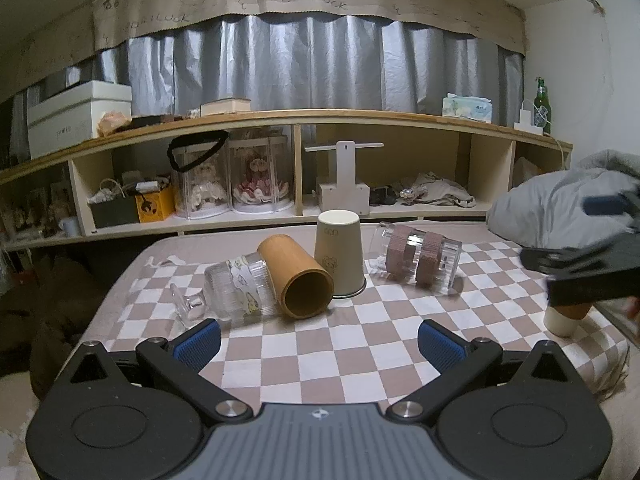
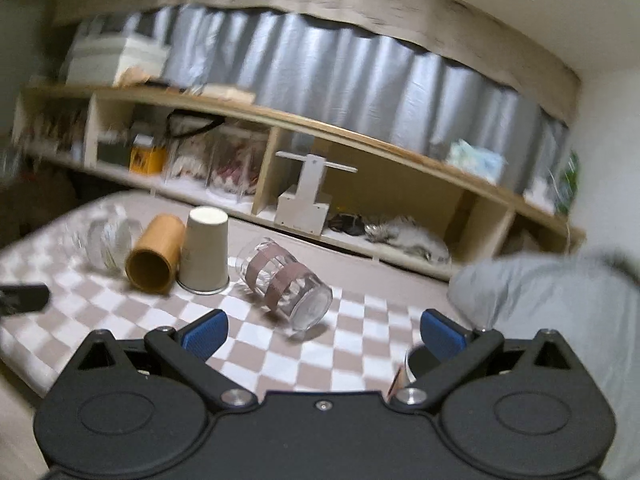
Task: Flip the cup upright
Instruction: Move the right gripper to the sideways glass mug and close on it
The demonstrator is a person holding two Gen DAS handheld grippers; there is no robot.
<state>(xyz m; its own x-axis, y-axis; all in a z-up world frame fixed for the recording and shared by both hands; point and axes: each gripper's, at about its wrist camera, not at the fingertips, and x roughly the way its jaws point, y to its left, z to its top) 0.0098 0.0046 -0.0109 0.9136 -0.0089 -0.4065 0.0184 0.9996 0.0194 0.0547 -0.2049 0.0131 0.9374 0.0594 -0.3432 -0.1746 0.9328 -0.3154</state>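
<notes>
On the table [image 1: 360, 360], the tube [image 1: 296, 280] lies between jar [image 1: 240, 292] and inverted cup [image 1: 340, 256].

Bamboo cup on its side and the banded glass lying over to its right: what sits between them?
The upside-down paper cup stands between the bamboo cup and the banded glass, touching the bamboo cup, apart from the glass. Both wrist views show it.

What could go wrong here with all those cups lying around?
The banded glass lies on its side, free to roll if nudged. The bamboo cup looks pressed against the upside-down paper cup and a clear glass, so lifting one may shift the others. A small cup sits by the right gripper, easy to knock.
</notes>
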